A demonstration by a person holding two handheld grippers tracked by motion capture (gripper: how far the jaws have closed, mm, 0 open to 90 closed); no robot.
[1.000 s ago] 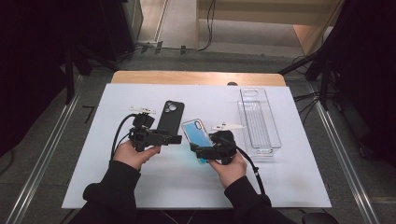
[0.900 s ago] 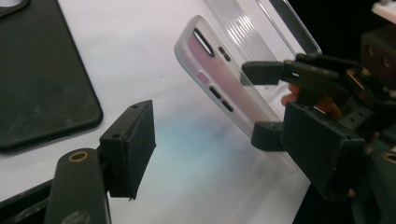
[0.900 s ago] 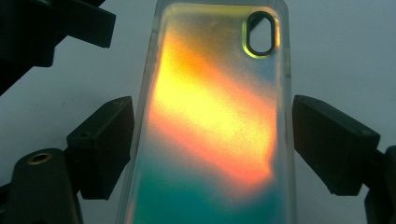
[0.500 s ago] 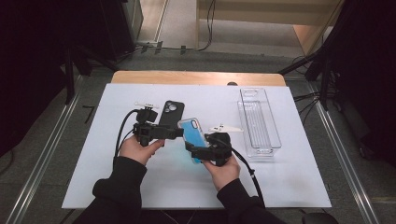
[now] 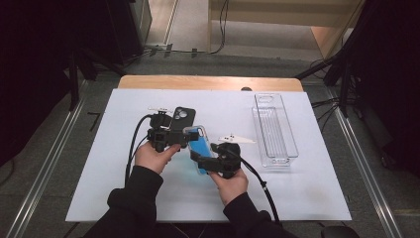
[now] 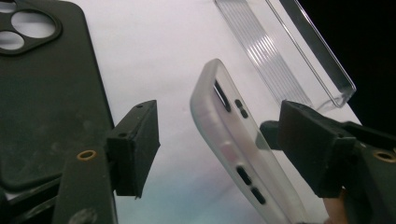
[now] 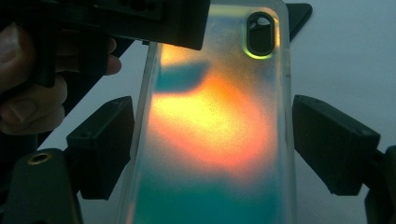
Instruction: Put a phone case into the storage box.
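A: Case [image 5: 199, 148], iridescent, lifted above mid-bench, near the front edge. Who has it?

B: Right hand-held gripper [image 5: 197, 159] looks clamped on its lower sides. Left hand-held gripper [image 5: 187, 139], jaws apart but just closing, straddles the top end: a handover, I'd judge. Next, left must pinch firmly.

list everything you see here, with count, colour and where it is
table: 1, white top, wooden far edge, centre
black case: 1, black, flat on the table beyond the left tongs
iridescent case: 1, translucent blue-orange, lifted at centre, between both tongs
clear tray: 1, clear, on the table at right
left tongs: 1, black, at the iridescent case's top end, jaws just been closing, pads not yet on it
right tongs: 1, black, at its lower end, jaws either side of it
hands: 2, dark sleeves, from the bottom edge
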